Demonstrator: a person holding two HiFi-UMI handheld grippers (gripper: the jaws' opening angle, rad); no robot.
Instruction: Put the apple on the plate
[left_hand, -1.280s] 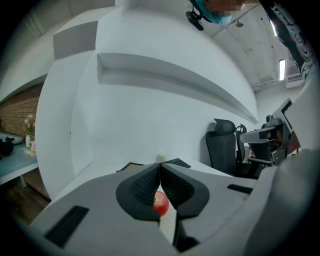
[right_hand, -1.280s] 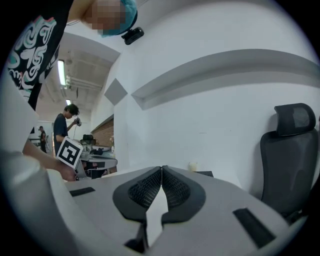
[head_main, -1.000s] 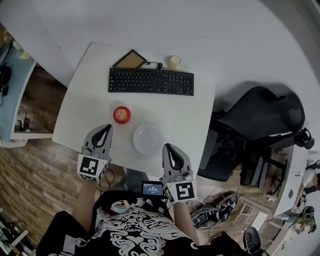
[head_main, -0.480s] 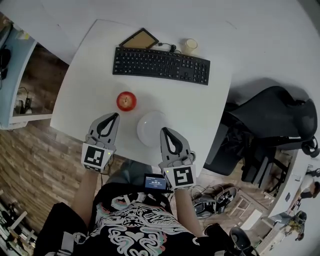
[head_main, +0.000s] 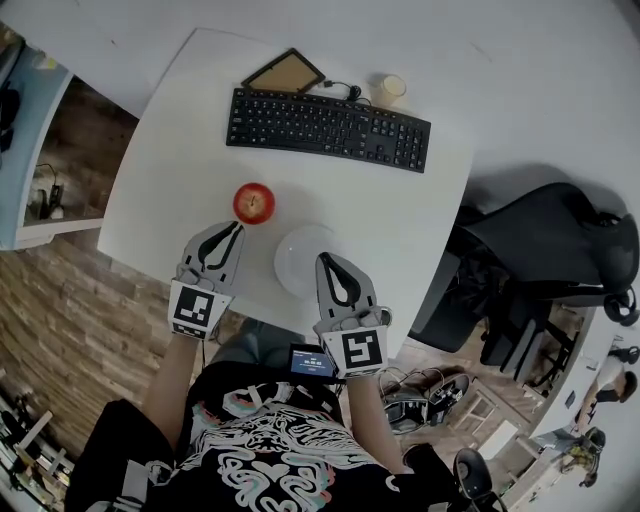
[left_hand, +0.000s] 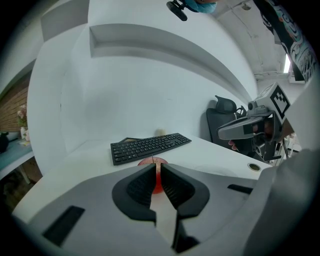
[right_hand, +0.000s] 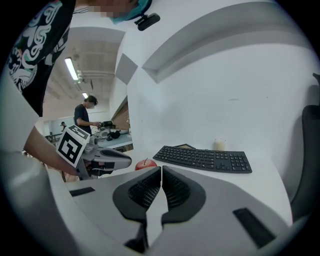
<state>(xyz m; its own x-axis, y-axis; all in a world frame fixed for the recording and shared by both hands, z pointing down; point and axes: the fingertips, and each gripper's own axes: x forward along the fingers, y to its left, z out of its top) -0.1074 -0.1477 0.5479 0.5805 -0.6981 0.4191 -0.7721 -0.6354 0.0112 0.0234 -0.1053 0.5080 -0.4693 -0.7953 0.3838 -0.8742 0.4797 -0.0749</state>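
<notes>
Two grippers, both empty. The left gripper (left_hand: 155, 168) has its jaws drawn together to a thin slit with nothing clamped between them. The right gripper (right_hand: 161, 170) has its jaws pressed together the same way, also holding nothing.

There is one apple (head_main: 253, 202), red, standing on the white surface (head_main: 160, 170) just ahead of the left jaws' tips and apart from them. In the left gripper view it sits straight in line with the slit. It lies to the left of the right jaws and further out.

There is one plate (head_main: 298, 255), white, beside the apple and not touching it, lying between the two grippers. The apple is not on it.

Further out are one black keyboard (head_main: 328, 130), one pale cup (head_main: 388, 90) and one dark-framed board (head_main: 285, 72) at the far edge. One black chair (head_main: 540, 250) stands off to the right.

From the left gripper view the jaws cover the apple's lower half. From the head view the right jaws overlap the plate's near right rim; whether they touch it cannot be told. The plate's outline is faint against the surface.
</notes>
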